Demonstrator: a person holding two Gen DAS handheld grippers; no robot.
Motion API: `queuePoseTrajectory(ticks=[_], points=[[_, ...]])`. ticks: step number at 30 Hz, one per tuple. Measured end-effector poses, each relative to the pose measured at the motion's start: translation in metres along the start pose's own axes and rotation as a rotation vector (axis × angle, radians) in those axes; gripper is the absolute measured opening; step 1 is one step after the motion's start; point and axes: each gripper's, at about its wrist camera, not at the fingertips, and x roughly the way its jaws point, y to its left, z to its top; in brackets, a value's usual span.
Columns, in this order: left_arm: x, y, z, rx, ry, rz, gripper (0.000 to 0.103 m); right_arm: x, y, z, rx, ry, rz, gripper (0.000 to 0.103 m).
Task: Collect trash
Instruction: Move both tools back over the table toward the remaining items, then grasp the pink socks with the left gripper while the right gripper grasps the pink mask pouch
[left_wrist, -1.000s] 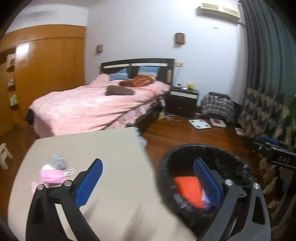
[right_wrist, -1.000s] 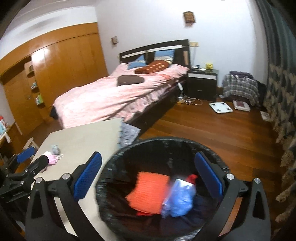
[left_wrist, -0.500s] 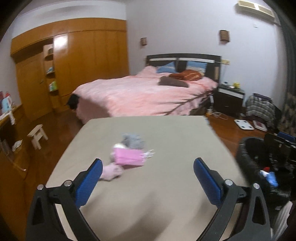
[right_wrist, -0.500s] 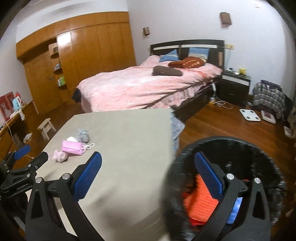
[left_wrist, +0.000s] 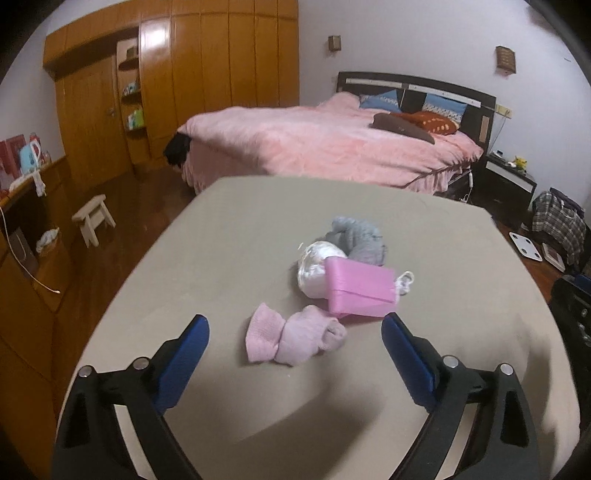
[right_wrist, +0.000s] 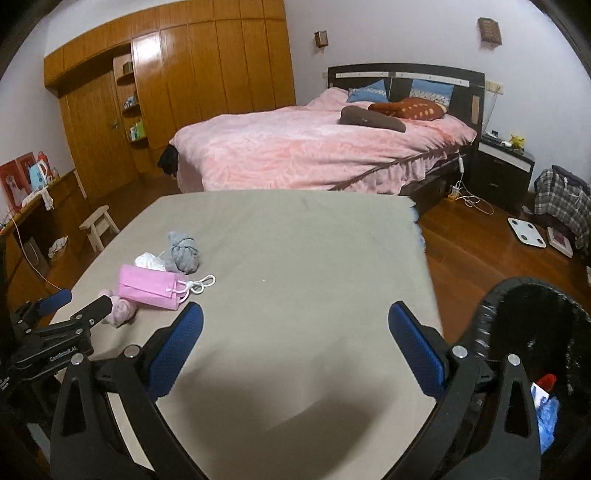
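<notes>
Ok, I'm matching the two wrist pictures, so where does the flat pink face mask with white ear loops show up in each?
Left wrist: flat pink face mask right of centre, beyond the open left gripper.
Right wrist: same mask at left on the table.
Shared landmark: crumpled grey cloth just behind it.

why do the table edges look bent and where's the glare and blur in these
Left wrist view: fisheye bows the table edges; glare streaks the wardrobe; gripper shadow falls in front. Right wrist view: same bowing; trash bin rim smeared near the frame's corner.
</notes>
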Motion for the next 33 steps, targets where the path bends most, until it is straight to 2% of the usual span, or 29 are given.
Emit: queuePoseTrajectory(ticks=[8,9,10,11,13,16,20,24,28,33], points=[[0.034,0.002,-0.007,-0.006,0.094,-0.012,0.086,0.035,0.009,0.005,-0.005,0.038,-0.001,0.098],[0.037,0.005,-0.007,-0.011,0.109,-0.020,0.080,0.037,0.010,0.005,-0.008,0.040,-0.001,0.098],[0.040,0.006,-0.008,-0.016,0.126,-0.028,0.067,0.040,0.011,0.005,-0.012,0.043,-0.002,0.098],[0.043,0.007,-0.009,-0.023,0.142,-0.042,0.062,0.042,0.013,0.006,-0.015,0.046,0.000,0.098],[0.046,0.010,-0.009,-0.036,0.152,-0.060,0.052,0.046,0.016,0.006,-0.016,0.050,0.003,0.098],[0.040,0.016,-0.009,-0.052,0.134,-0.078,0.045,0.048,0.022,0.008,-0.024,0.054,0.015,0.098],[0.024,0.025,-0.011,-0.042,0.095,-0.062,0.044,0.050,0.035,0.012,-0.049,0.049,0.039,0.098],[0.008,0.045,-0.010,-0.063,0.051,-0.012,0.044,0.055,0.055,0.016,-0.065,0.051,0.078,0.098],[0.001,0.064,-0.008,-0.055,0.021,0.055,0.044,0.063,0.085,0.020,-0.095,0.067,0.135,0.098],[-0.005,0.078,-0.006,-0.066,0.005,0.083,0.044,0.084,0.119,0.020,-0.123,0.102,0.176,0.098]])
